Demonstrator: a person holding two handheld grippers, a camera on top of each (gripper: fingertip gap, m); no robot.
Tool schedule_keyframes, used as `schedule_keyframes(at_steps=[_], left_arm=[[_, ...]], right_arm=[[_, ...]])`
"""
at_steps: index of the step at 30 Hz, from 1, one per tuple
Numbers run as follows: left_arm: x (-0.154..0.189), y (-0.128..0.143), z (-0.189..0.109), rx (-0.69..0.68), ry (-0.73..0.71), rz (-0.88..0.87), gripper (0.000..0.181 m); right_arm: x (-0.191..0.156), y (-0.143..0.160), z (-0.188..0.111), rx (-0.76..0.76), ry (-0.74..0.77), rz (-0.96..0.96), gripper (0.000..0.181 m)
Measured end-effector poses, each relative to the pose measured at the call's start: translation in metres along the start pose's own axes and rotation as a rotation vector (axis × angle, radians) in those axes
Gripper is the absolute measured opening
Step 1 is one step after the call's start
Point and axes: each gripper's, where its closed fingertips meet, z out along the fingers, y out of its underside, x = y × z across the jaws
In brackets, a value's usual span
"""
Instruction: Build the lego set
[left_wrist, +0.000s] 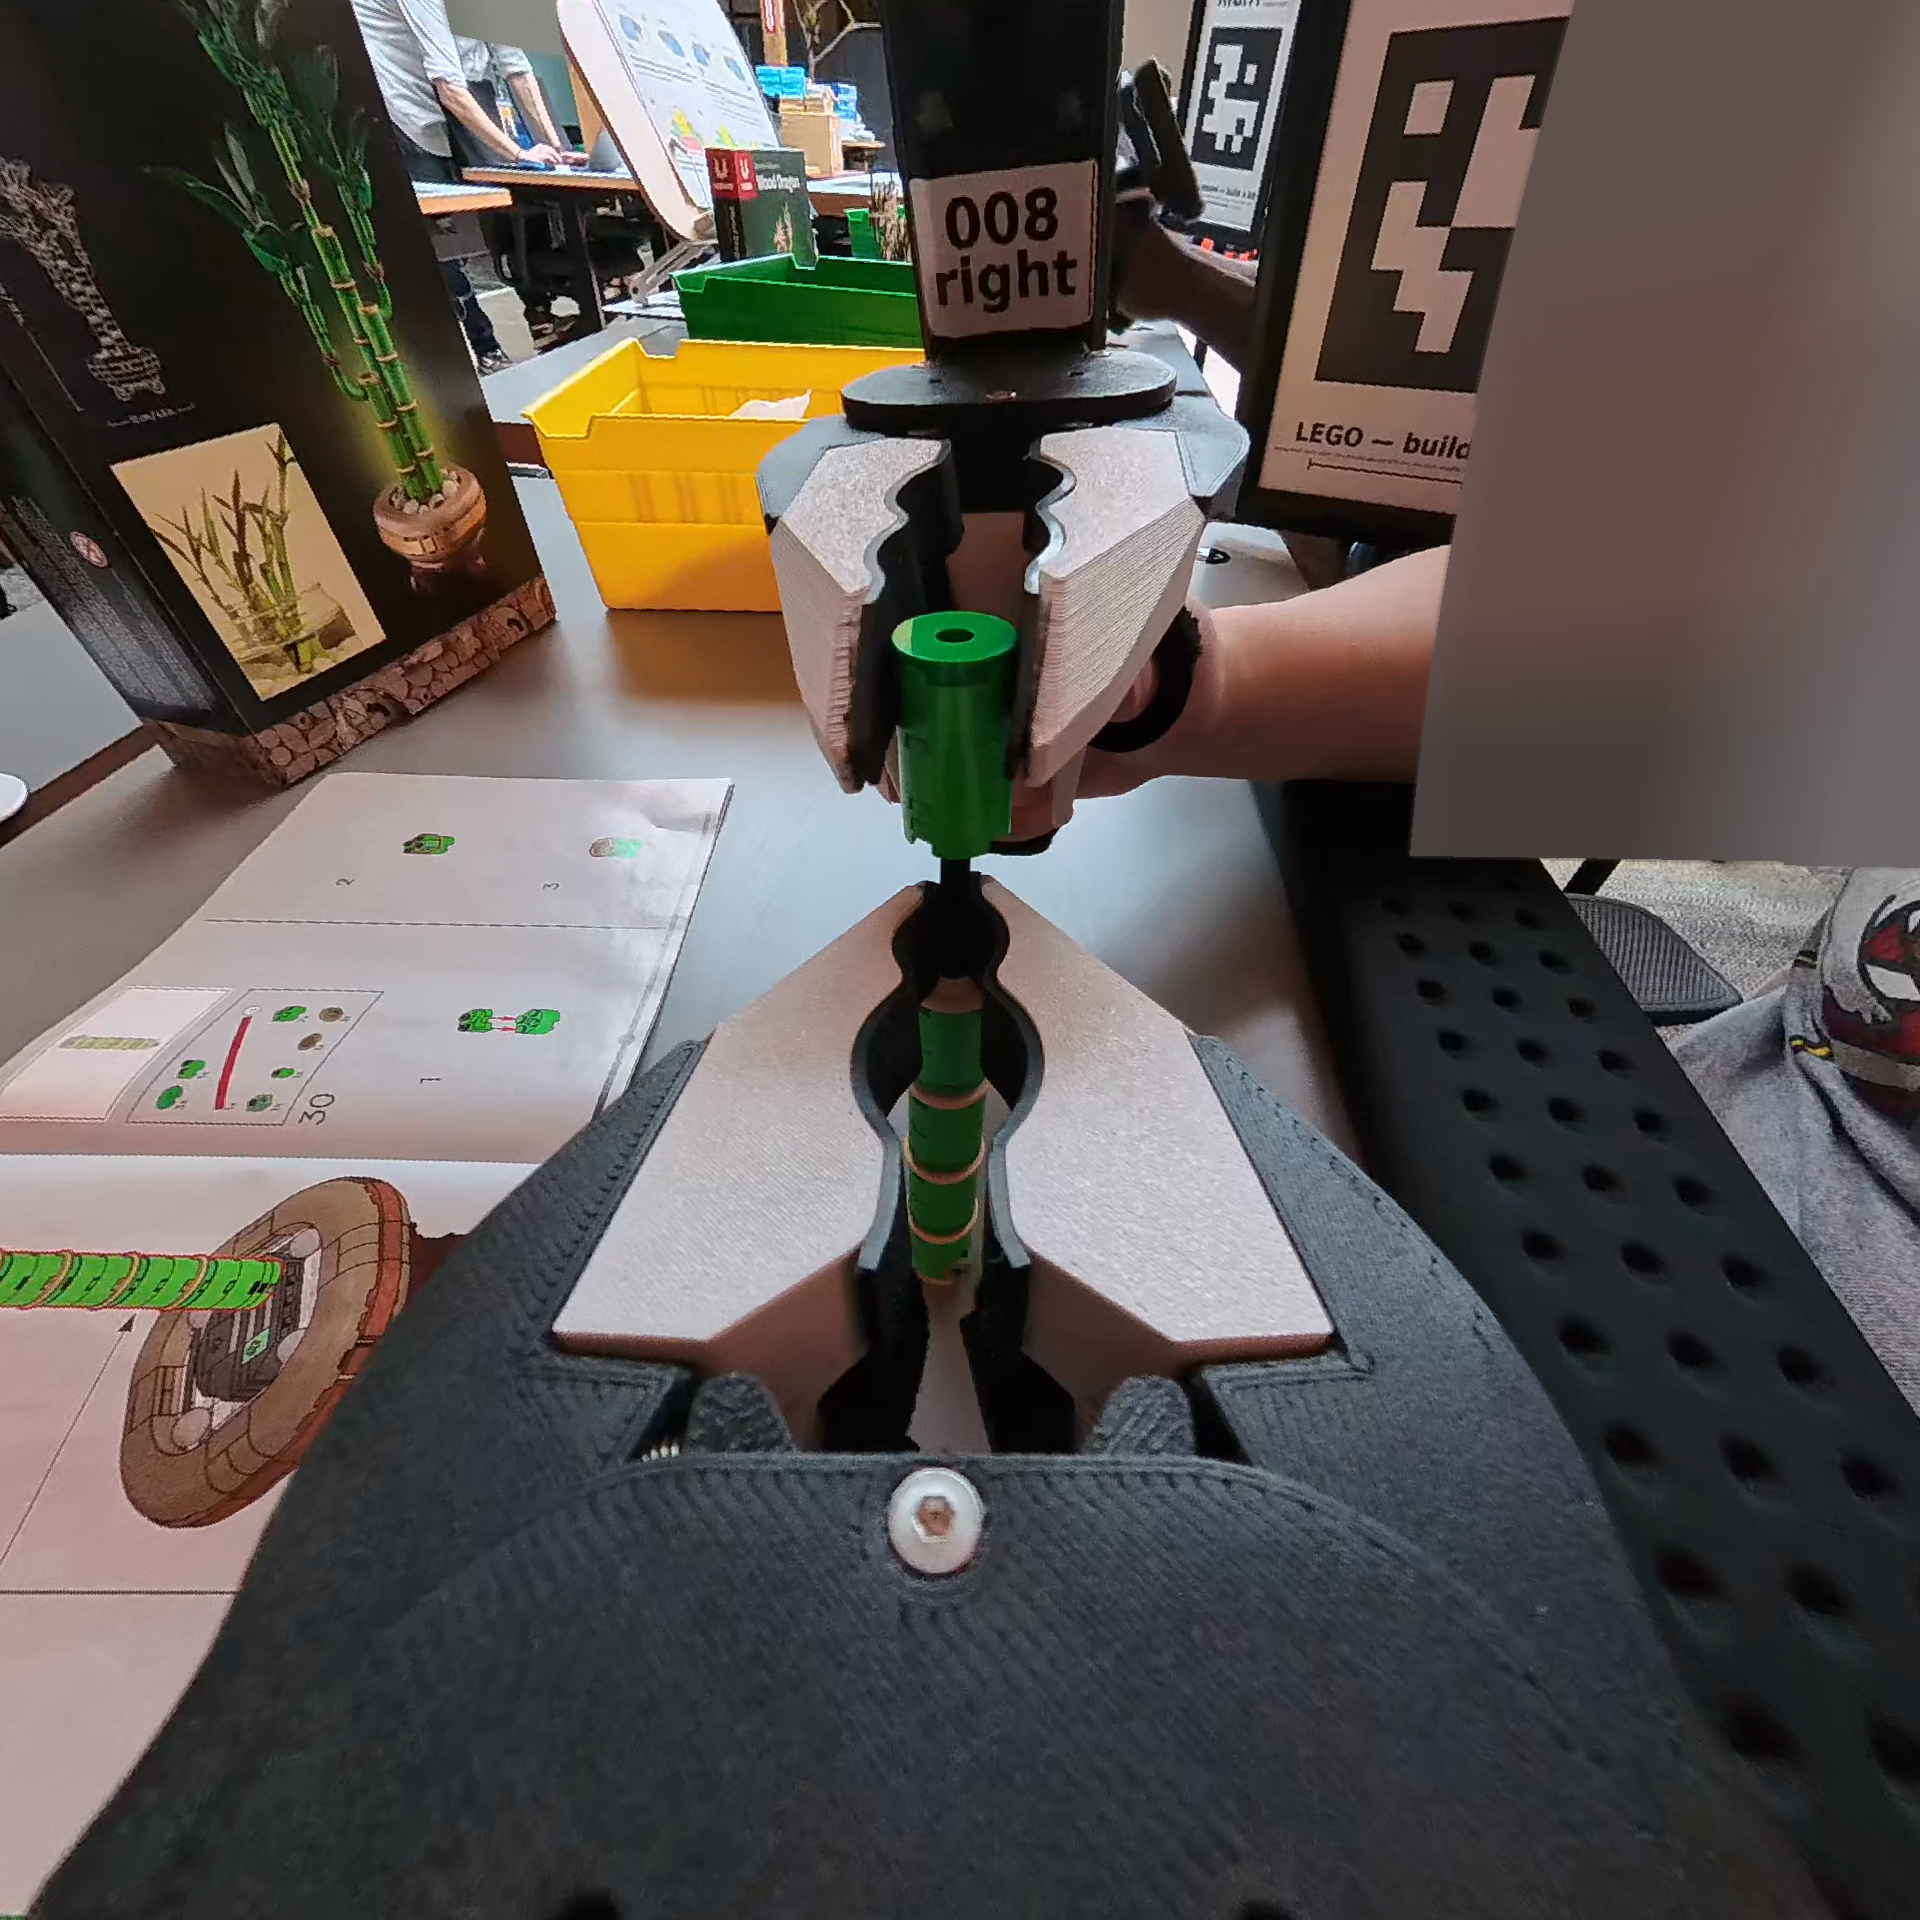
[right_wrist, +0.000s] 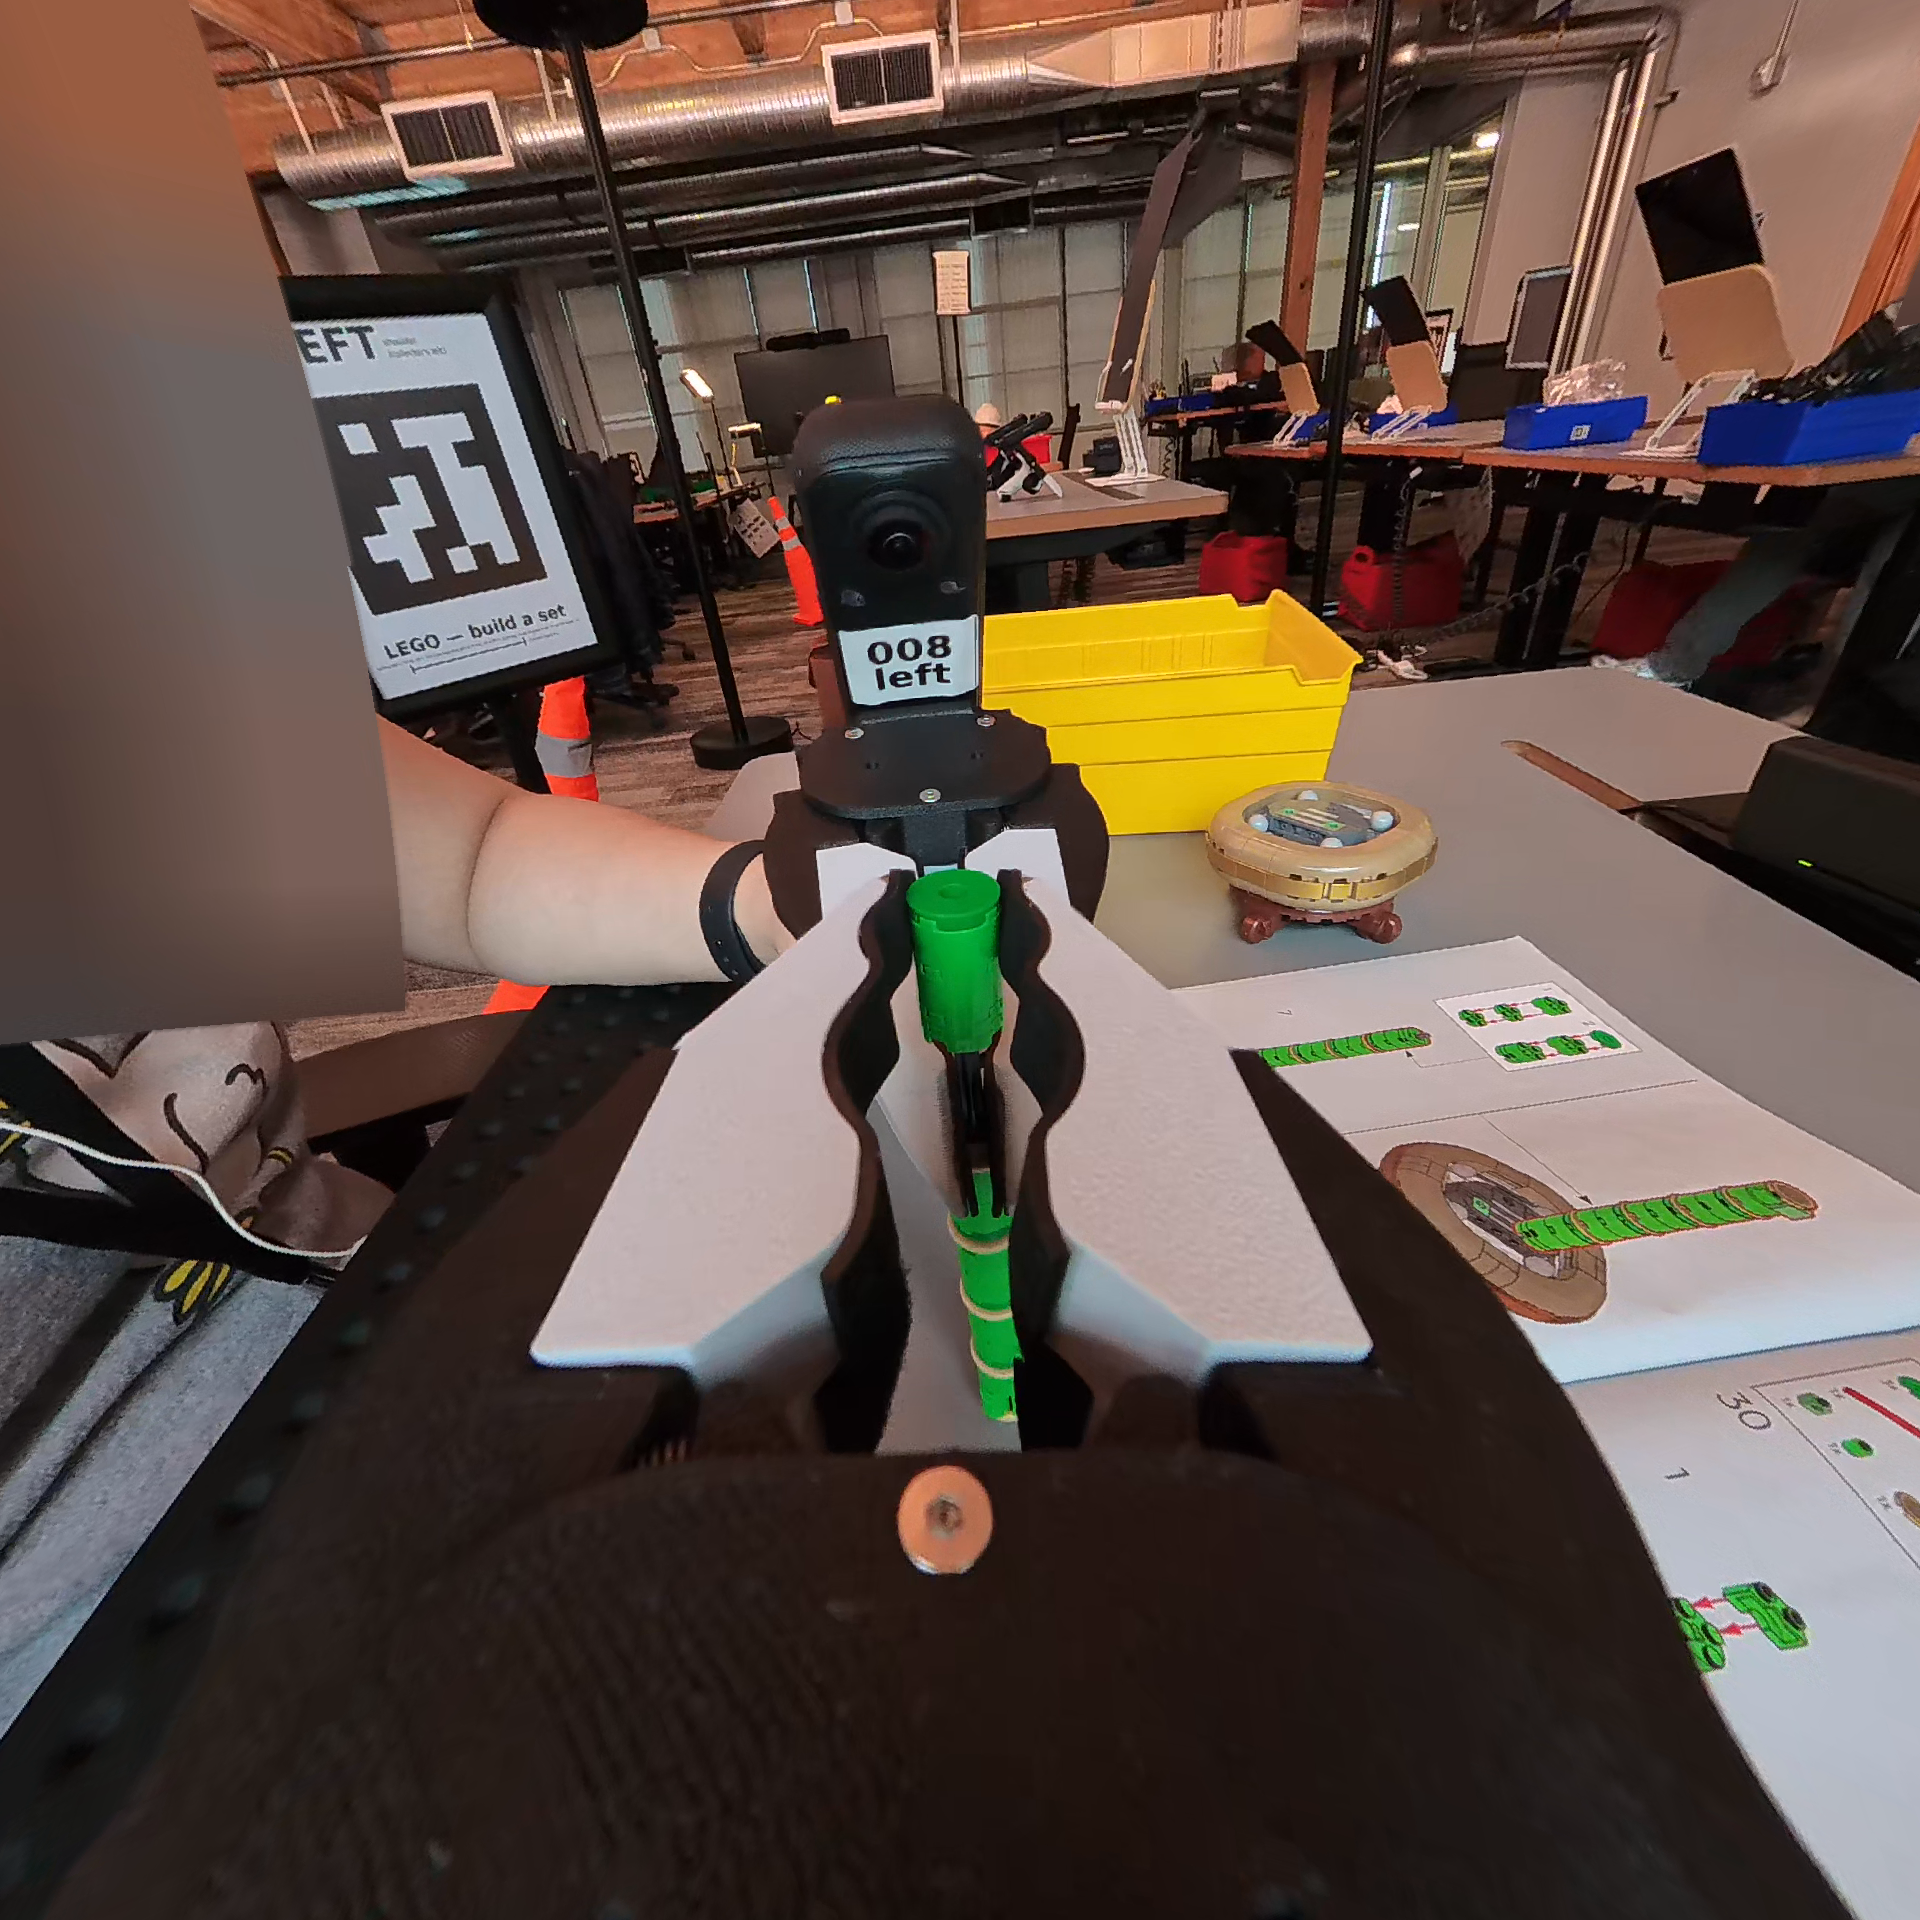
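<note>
With the left gripper (left_wrist: 948, 1039) clamped on the green stalk (left_wrist: 943, 1143) and the right gripper (left_wrist: 956, 707) closed on the green sleeve (left_wrist: 954, 727), keep both in line and push straight together along the black rod (left_wrist: 956, 868).

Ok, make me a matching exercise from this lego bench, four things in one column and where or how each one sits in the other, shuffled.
Things:
1. green stalk
2. round pot base
3. instruction booklet
4. set box

Places or states:
A. lying open and flat
B. standing behind the booklet
C. held in the left gripper
D. on small brown feet, near the yellow bin

Pairs: 1-C, 2-D, 3-A, 4-B
</note>
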Motion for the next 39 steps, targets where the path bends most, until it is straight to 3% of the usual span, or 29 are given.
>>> schedule_keyframes(at_steps=[6, 9, 11, 14, 21, 39], left_arm=[[0.0, 0.0, -0.001, 0.002, 0.01, -0.002, 0.003], [0.0, 0.0, 0.0, 0.004, 0.01, -0.004, 0.003], [-0.001, 0.0, 0.0, 0.013, 0.018, -0.022, 0.003], [-0.003, -0.001, -0.002, 0.024, 0.019, -0.036, 0.003], [0.0, 0.0, 0.0, 0.014, 0.02, -0.011, 0.003], [0.004, 0.0, 0.0, 0.02, 0.042, 0.007, 0.003]], right_arm=[[0.0, 0.0, 0.002, -0.005, 0.005, -0.008, 0.017], [0.002, -0.005, -0.001, 0.074, -0.01, -0.007, 0.016], [0.003, -0.009, 0.0, 0.128, -0.002, -0.004, 0.036], [0.005, -0.005, 0.005, 0.102, -0.004, 0.006, 0.038], [0.0, 0.002, 0.014, 0.057, -0.059, 0.057, 0.012], [-0.005, 0.008, 0.015, 0.015, -0.039, -0.08, 0.012]])
